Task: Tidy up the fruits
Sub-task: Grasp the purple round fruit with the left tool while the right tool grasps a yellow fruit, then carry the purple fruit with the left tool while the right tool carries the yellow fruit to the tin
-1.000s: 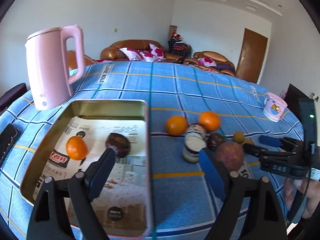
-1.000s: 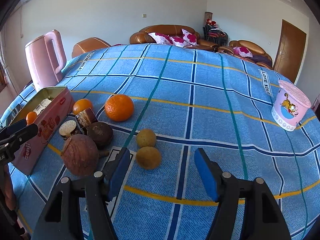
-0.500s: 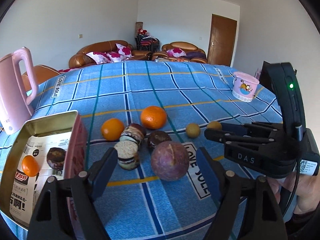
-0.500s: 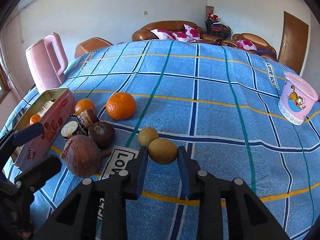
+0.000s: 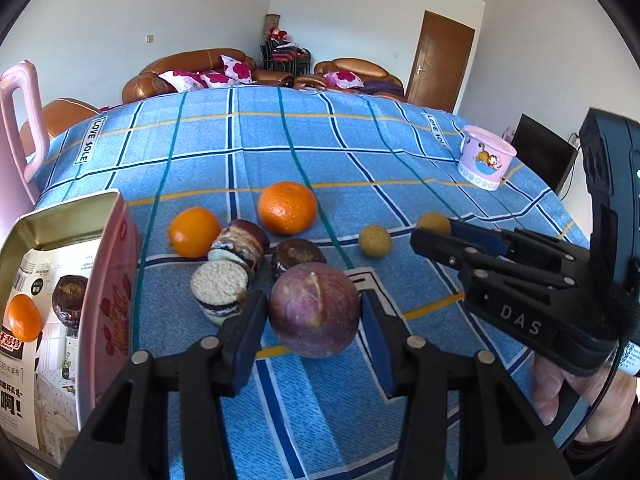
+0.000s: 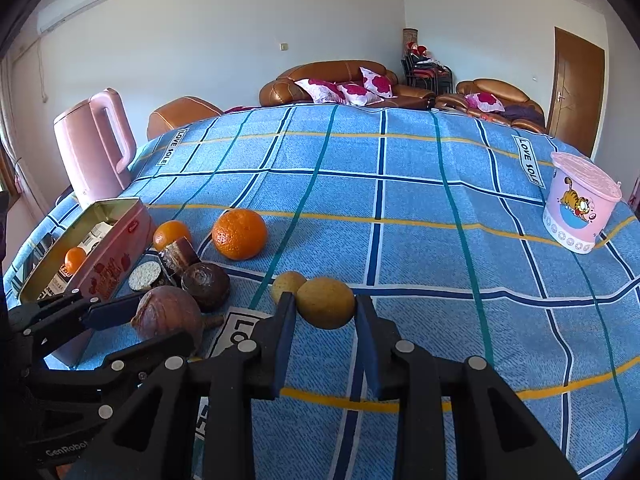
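Observation:
My left gripper (image 5: pixel 314 314) is shut on a big purple passion fruit (image 5: pixel 314 314) resting on the blue checked cloth. My right gripper (image 6: pixel 325 307) is shut on a small tan round fruit (image 6: pixel 325 307); a second tan fruit (image 6: pixel 289 284) touches it on the left. Two oranges (image 5: pixel 287 207) (image 5: pixel 194 231), dark brown fruits (image 5: pixel 298 254) and a cut fruit (image 5: pixel 219 286) lie just beyond the passion fruit. The open pink tin (image 5: pixel 114 280) at the left holds a small orange (image 5: pixel 24 317) and a dark fruit (image 5: pixel 69 300).
A pink kettle (image 6: pixel 94 144) stands at the far left behind the tin. A pink cartoon cup (image 6: pixel 580 208) stands at the right. Sofas and a door lie beyond the table's far edge.
My left gripper swung right from over the tin and closed on the passion fruit. My right gripper moved forward and closed on the tan fruit.

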Motion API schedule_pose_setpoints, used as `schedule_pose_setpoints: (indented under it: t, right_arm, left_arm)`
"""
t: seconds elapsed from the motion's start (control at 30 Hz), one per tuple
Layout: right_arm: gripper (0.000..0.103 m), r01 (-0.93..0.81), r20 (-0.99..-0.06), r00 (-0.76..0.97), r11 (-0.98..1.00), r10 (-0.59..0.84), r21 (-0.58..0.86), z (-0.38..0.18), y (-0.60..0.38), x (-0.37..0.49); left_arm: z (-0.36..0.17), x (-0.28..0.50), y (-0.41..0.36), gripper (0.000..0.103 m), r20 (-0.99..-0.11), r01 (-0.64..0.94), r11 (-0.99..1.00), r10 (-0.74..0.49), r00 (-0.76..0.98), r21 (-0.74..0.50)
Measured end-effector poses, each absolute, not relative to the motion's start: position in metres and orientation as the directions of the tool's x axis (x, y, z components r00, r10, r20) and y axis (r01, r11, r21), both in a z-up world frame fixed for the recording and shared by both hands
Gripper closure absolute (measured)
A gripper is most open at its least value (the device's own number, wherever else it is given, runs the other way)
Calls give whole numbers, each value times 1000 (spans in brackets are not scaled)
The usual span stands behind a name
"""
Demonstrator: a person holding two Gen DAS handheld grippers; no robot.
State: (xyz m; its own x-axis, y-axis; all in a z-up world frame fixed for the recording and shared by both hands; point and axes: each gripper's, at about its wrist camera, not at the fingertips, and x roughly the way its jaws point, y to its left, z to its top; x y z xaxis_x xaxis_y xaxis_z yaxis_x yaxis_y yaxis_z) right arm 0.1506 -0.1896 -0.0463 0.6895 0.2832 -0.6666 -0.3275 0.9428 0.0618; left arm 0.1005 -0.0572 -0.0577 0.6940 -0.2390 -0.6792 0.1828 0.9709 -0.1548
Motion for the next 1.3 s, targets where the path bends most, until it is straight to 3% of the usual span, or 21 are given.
schedule_pose_setpoints:
  t: [1.3]
  right_arm:
    - [71, -401, -521, 775, 916, 357, 31, -27, -187, 121]
  left_arm:
    - [-37, 72, -42, 53, -526, 94, 988, -145, 838, -122]
